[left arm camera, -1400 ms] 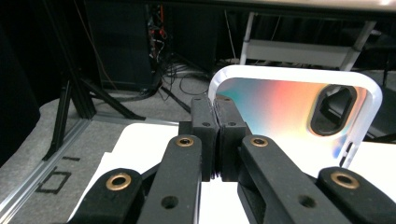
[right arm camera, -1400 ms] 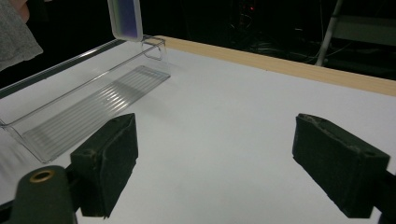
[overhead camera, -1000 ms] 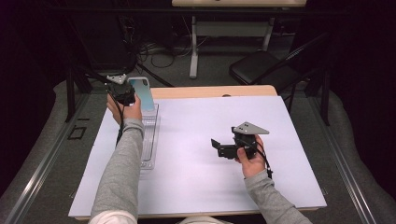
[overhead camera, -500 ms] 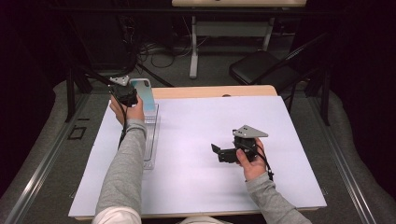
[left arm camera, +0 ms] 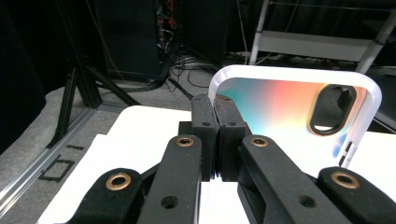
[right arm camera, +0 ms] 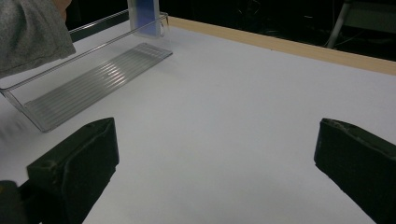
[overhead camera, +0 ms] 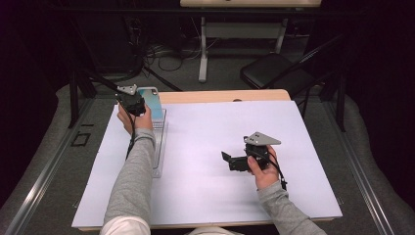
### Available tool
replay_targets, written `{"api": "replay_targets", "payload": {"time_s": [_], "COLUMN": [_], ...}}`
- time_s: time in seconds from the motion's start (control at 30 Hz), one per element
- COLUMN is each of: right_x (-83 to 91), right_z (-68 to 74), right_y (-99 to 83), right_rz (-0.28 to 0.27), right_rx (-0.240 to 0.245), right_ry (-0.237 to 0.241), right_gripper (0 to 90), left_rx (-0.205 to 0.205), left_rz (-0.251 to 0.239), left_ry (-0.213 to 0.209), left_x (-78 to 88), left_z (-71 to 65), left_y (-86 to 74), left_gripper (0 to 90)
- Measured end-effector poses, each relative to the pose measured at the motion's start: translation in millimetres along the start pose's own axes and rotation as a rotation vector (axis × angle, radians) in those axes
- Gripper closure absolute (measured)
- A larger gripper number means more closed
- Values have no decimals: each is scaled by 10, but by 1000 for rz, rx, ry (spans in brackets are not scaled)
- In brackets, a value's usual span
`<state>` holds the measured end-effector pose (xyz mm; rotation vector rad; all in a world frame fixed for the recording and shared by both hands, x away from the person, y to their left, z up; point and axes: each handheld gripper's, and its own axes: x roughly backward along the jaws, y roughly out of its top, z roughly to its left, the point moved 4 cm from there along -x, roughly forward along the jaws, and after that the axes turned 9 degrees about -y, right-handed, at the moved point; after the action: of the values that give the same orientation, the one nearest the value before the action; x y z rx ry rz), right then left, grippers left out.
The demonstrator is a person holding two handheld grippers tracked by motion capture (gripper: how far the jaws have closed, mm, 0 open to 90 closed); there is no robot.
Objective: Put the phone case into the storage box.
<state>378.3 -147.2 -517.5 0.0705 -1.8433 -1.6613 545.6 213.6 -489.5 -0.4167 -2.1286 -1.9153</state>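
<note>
Nearest the person's side of the table (overhead camera: 303, 196), covered in white paper: right gripper (overhead camera: 229, 160) held low over the bare sheet in the right hand (overhead camera: 262, 169), jaws spread wide and nothing between them, grey three-cornered plate on top. Seen along those jaws in the right gripper view (right arm camera: 215, 154), only blank white surface in the gap. Farther off, toward the left edge: long clear plastic rack (overhead camera: 159, 147), ribbed along its floor, lying lengthwise on the paper; shown in the right gripper view (right arm camera: 93, 86) beside a grey sleeve (right arm camera: 32, 32). At the rack's far end: phone case (overhead camera: 150, 103), white-rimmed with a teal-to-orange sheen and an oval camera cut-out, stood upright on its edge in the rack. Pinched on the case's left rim: left gripper (overhead camera: 133, 104), held in the left hand (overhead camera: 134, 120), grey sleeve trailing back toward the person. In the left gripper view, jaws pressed together (left arm camera: 217, 135) with the rim of the case (left arm camera: 280, 107) caught between them. Beyond the table: grey floor, tangled cables, a dark folding chair (overhead camera: 274, 73).
</note>
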Motion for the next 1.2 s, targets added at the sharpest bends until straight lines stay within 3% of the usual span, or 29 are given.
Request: {"api": "replay_targets", "payload": {"time_s": [0.43,1.0,1.2], "right_x": [-37,-57,-60], "right_z": [23,40,45], "right_y": [-23,-40,-41], "right_rz": [8,14,15], "right_rx": [6,18,21], "right_ry": [8,15,17], "right_gripper": [0,0,0], "left_rx": [-21,-56,-42], "left_rz": [-5,37,36], "left_ry": [-8,-23,-24], "left_x": [-46,-156,-169], "left_z": [-12,-42,-31], "left_y": [-39,-154,-163], "left_gripper": [890,890,890]}}
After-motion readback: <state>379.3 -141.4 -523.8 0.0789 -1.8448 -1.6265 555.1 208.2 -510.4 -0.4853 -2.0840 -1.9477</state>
